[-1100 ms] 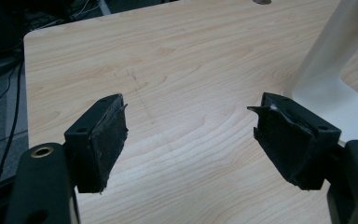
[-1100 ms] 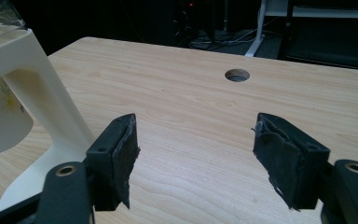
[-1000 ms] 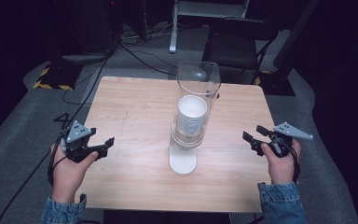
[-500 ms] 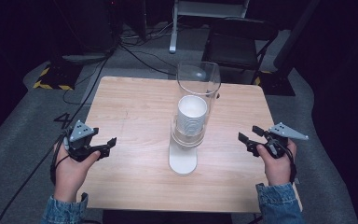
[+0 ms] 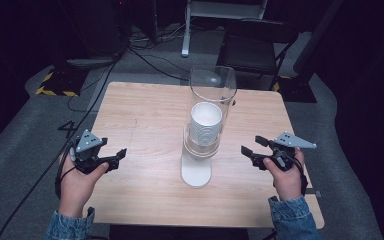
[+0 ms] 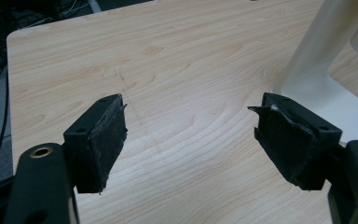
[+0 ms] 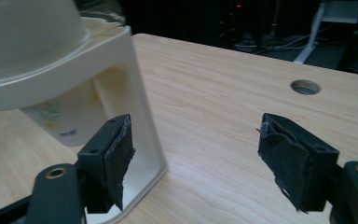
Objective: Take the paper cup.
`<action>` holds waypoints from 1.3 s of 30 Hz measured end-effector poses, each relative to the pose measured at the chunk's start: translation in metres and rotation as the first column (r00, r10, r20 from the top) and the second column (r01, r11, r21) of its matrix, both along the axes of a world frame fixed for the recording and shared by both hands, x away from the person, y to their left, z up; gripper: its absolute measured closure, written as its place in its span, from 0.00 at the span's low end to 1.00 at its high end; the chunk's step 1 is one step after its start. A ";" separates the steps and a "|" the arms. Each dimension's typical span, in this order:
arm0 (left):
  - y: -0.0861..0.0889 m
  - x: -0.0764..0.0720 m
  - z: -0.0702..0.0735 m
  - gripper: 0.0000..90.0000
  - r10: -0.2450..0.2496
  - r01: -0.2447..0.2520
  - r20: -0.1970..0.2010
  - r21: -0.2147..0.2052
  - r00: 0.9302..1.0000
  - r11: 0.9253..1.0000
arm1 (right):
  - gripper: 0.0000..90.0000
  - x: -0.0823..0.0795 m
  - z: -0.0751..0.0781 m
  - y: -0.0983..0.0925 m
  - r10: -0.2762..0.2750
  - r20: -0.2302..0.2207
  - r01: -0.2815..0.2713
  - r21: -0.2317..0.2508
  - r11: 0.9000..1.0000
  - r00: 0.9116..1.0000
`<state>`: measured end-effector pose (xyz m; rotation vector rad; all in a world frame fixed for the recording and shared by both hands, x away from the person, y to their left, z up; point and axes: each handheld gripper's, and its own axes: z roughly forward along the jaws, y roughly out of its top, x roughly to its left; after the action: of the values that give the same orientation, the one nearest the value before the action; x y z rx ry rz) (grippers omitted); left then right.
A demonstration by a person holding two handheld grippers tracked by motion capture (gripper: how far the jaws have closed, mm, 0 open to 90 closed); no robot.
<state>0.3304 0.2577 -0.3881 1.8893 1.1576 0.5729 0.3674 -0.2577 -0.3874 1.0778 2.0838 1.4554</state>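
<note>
A cup dispenser stands mid-table: a white base (image 5: 196,172), a clear tube (image 5: 212,85) and a stack of white paper cups (image 5: 206,122) inside it. My left gripper (image 5: 117,159) is held open to the left of it, well apart, with nothing between its fingers. My right gripper (image 5: 251,146) is open to the right of the dispenser, a short gap away. In the left gripper view the open gripper (image 6: 191,135) points over bare wood, the white base (image 6: 321,84) at the right. In the right gripper view the open gripper (image 7: 196,149) faces the white stand (image 7: 135,102); a printed cup (image 7: 60,121) hangs beneath it.
The wooden table (image 5: 145,115) has a round cable hole (image 7: 305,87) near its far right side. A dark chair (image 5: 255,50) and cables (image 5: 145,55) lie on the grey floor beyond the far edge. A white frame leg (image 5: 186,30) stands at the back.
My right gripper has moved left, closer to the dispenser. My left gripper has edged slightly right. Both stay open; the dispenser has not moved.
</note>
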 end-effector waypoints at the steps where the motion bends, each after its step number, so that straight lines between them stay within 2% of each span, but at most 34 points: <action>1: 0.000 0.000 0.000 0.27 -0.004 0.004 -0.001 0.004 1.000 1.000 | 0.30 0.000 0.000 0.002 0.010 -0.002 -0.010 0.004 1.000 1.000; 9: -0.002 0.001 -0.002 0.27 -0.014 0.014 -0.008 0.012 1.000 1.000 | 0.29 -0.004 0.000 0.025 0.084 0.013 -0.084 -0.010 0.996 0.996; 13: -0.004 0.001 -0.003 0.27 -0.016 0.017 -0.010 0.013 1.000 1.000 | 0.29 -0.005 -0.001 0.036 0.138 -0.006 -0.138 0.019 0.990 0.990; 19: -0.008 0.001 -0.004 0.27 -0.028 0.028 -0.017 0.019 0.999 0.999 | 0.28 -0.005 -0.006 0.047 0.167 -0.011 -0.167 0.011 0.986 0.986; 26: -0.008 0.001 -0.004 0.27 -0.029 0.029 -0.020 0.023 0.999 0.999 | 0.25 -0.005 -0.013 0.064 0.223 -0.029 -0.222 0.027 0.975 0.974; 30: -0.008 0.001 -0.005 0.27 -0.028 0.028 -0.021 0.025 0.999 0.999 | 0.20 -0.006 -0.016 0.076 0.267 -0.021 -0.267 0.024 0.964 0.963; 34: -0.008 0.001 -0.006 0.27 -0.027 0.028 -0.021 0.028 0.999 0.999 | 0.20 -0.004 -0.020 0.085 0.259 -0.016 -0.258 0.047 0.965 0.966; 39: -0.008 0.001 -0.006 0.27 -0.025 0.026 -0.022 0.027 0.999 0.999 | 0.20 0.000 -0.028 0.096 0.255 -0.026 -0.254 0.043 0.966 0.967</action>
<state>0.3313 0.2500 -0.3939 1.9353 1.1433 0.5583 0.3679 -0.1620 -0.4158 0.8769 2.2935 1.6124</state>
